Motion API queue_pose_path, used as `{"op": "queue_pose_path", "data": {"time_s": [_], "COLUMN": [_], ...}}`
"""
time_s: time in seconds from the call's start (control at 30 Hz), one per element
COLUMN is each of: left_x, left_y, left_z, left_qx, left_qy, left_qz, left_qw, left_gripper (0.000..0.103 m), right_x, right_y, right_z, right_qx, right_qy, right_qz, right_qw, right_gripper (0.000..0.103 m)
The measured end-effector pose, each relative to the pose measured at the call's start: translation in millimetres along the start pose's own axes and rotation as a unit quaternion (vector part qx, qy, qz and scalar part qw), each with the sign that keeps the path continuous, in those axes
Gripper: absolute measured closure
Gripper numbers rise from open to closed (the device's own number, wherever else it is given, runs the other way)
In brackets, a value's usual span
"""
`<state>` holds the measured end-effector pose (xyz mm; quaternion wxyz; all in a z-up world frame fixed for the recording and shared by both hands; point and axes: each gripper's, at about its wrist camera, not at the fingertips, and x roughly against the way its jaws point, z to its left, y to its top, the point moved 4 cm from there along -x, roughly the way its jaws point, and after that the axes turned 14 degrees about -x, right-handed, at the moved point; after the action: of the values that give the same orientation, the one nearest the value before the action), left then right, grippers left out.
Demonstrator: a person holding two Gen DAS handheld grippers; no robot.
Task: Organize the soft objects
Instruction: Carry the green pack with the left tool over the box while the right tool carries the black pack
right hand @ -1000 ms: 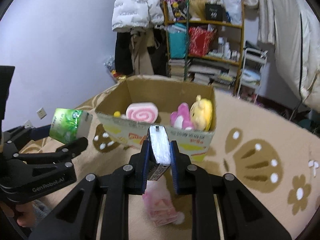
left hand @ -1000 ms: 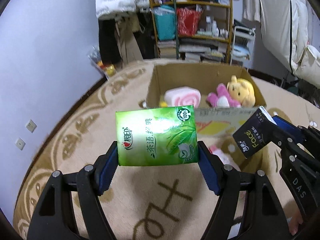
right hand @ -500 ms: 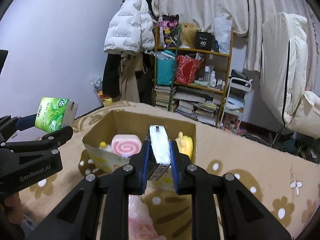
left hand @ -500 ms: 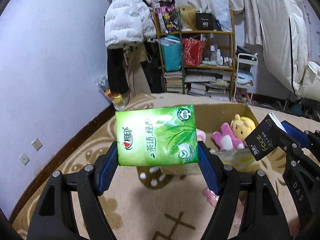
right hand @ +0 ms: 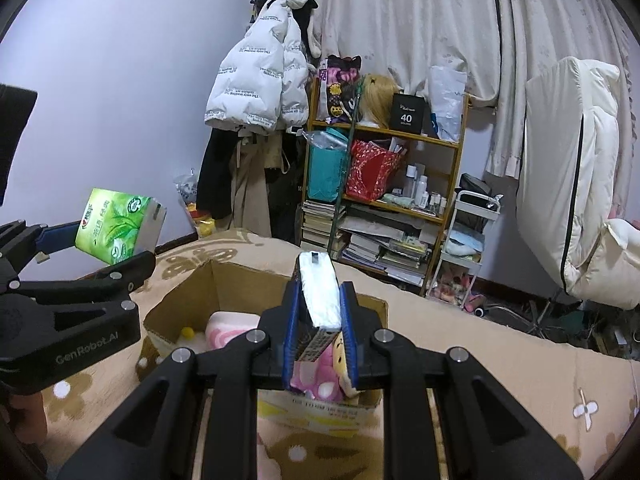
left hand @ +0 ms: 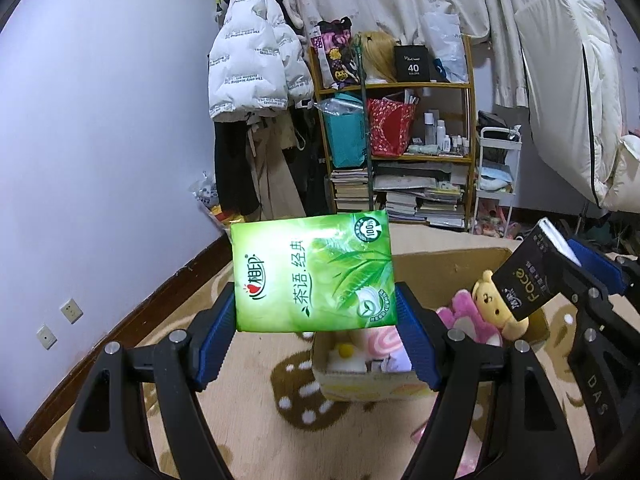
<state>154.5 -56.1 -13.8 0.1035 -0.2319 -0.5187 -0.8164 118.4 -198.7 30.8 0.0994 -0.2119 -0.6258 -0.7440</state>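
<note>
My left gripper (left hand: 316, 324) is shut on a green tissue pack (left hand: 314, 274), held in the air left of and above the open cardboard box (left hand: 452, 266). The pack also shows in the right wrist view (right hand: 116, 230). My right gripper (right hand: 318, 334) is shut on a black tissue pack (right hand: 318, 300), held over the box (right hand: 188, 292); the pack shows at the right of the left wrist view (left hand: 528, 280). In the box lie a pink swirl cushion (right hand: 224, 326), a pink and yellow plush toy (left hand: 492, 310) and a small yellow toy (left hand: 345, 350).
The box stands on a beige patterned carpet (right hand: 500, 352). A pink soft item (right hand: 272, 452) lies on the carpet in front of the box. A wooden shelf (left hand: 404, 152) with books, a coat rack, a white trolley and a folded mattress stand along the back wall.
Both grippers have risen with their packs and moved toward the box. The view has tilted up, and the box now lies lower and closer under the grippers.
</note>
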Motion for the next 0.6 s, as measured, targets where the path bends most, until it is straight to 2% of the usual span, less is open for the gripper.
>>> {"op": "queue_pose_path", "data": {"time_s": [0.4,0.6], "left_x": [-17.5,-35.5], "left_y": [1.0,-5.8], "left_z": [-8.0,-15.1], "left_qx": [0.0,-0.002], "left_qy": [-0.028,-0.059], "left_qz": [-0.016,0.004], "left_qw": [0.9995,0.9982], "left_gripper": [0.029,0.029], "right_x": [-33.2,-52.2], "right_y": [3.7,-7.1], "right_z": [-11.0,-21.3], "right_qx": [-0.017,-0.049], "right_qy": [0.017,0.036], "right_qz": [0.014,0.047], "right_qw": [1.0,0.997], "right_gripper": [0.082,0.082]}}
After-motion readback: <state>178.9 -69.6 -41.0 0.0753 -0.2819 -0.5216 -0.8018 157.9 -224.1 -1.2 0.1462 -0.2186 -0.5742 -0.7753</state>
